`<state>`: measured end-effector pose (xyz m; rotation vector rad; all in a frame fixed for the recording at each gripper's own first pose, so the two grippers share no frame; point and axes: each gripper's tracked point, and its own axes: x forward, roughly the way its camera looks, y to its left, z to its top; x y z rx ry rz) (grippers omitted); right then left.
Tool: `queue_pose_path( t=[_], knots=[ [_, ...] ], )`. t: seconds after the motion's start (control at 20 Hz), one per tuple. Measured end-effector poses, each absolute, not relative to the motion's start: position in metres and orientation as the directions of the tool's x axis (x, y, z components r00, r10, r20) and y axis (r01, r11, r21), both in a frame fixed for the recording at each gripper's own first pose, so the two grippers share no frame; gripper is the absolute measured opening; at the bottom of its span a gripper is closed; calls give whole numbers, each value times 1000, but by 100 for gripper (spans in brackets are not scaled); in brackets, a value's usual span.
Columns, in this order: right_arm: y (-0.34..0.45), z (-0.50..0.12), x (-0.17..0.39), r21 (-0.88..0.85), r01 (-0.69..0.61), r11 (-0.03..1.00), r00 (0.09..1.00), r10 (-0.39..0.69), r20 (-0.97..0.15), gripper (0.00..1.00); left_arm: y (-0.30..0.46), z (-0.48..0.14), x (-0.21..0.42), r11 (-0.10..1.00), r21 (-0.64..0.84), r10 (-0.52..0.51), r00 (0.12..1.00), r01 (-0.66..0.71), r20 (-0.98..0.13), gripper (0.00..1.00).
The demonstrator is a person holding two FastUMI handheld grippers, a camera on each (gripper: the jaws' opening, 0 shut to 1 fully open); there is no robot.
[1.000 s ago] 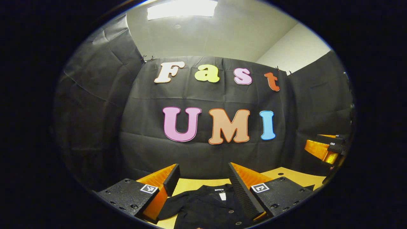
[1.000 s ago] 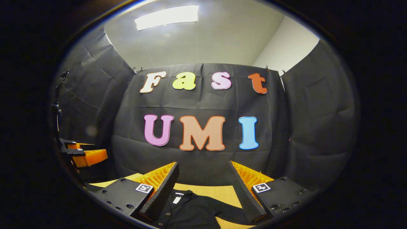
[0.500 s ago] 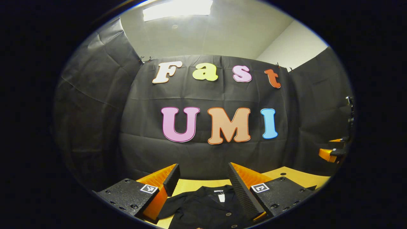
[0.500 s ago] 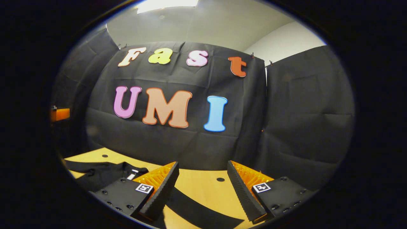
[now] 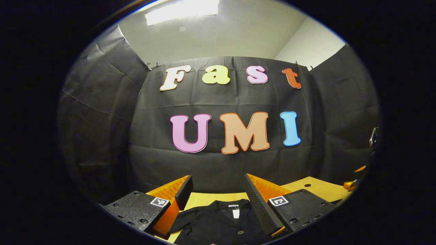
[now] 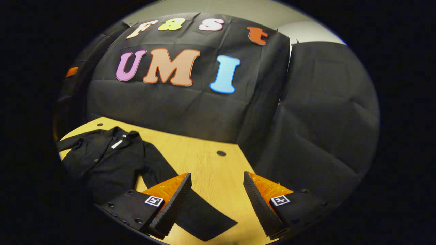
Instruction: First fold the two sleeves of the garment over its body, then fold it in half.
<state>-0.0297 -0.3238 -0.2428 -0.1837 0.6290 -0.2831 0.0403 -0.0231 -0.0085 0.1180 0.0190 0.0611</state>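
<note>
A black buttoned garment (image 6: 105, 160) lies flat on the wooden table (image 6: 204, 160), collar toward the booth wall. One long sleeve (image 6: 201, 217) stretches out from the body toward me in the right gripper view. My right gripper (image 6: 217, 183) hangs open above that sleeve's cuff end, nothing between its fingers. In the left gripper view the garment's collar and front (image 5: 221, 221) lie just below my left gripper (image 5: 218, 187), which is open and holds nothing.
The table's far edge meets the black cloth wall. Small dark holes (image 6: 221, 153) dot the tabletop. Bare wood lies to the right of the stretched sleeve. An orange part of the other gripper (image 5: 352, 183) shows at the right rim of the left gripper view.
The right gripper has tilted down and swung right, so the garment and its sleeve now lie in fuller view below it. The left gripper has barely moved.
</note>
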Motion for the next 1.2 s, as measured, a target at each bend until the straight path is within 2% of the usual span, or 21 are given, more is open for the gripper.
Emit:
queue_pose_path(
  t=[0.35, 0.5, 0.7, 0.75, 0.8, 0.85, 0.95, 1.0, 1.05, 1.1, 1.15, 1.2],
  knots=[
    [-368, -342, -73, -198, 189, 962, 565, -272, -779, 99, -47, -21, 49, 983, 163, 87, 995, -79, -46, 92],
    [-378, -365, -87, -178, 173, 969, 511, -243, -825, 99, -59, -23, 54, 980, 182, 90, 995, -79, -51, 91],
    [-379, -392, -97, -136, 162, 977, 444, -195, -875, 99, -80, -28, 58, 980, 187, 83, 995, -72, -57, 97],
    [-378, -394, -101, -120, 148, 982, 428, -173, -887, 99, -84, -29, 59, 979, 190, 83, 995, -70, -58, 97],
    [-377, -397, -100, -98, 151, 984, 436, -155, -886, 99, -88, -30, 61, 979, 192, 82, 995, -68, -61, 93],
    [-373, -399, -102, -66, 153, 986, 430, -127, -894, 97, -91, -32, 61, 979, 190, 81, 995, -67, -65, 97],
    [-369, -398, -97, -23, 173, 985, 442, -98, -892, 83, -97, -35, 62, 980, 186, 80, 994, -65, -72, 97],
    [-364, -400, -100, -10, 153, 988, 440, -77, -895, 75, -98, -34, 63, 981, 182, 82, 994, -68, -74, 93],
    [-357, -400, -101, -3, 126, 992, 451, -60, -891, 60, -101, -33, 63, 984, 166, 80, 994, -68, -68, 93],
    [-350, -401, -102, 7, 110, 994, 454, -43, -890, 43, -102, -33, 62, 985, 158, 80, 995, -69, -67, 97],
    [-346, -399, -102, -4, 114, 994, 457, -56, -888, 27, -101, -31, 61, 984, 160, 85, 994, -74, -65, 93],
    [-346, -400, -100, -20, 112, 993, 464, -70, -883, 12, -98, -30, 58, 983, 166, 92, 994, -81, -63, 93]
  ],
)
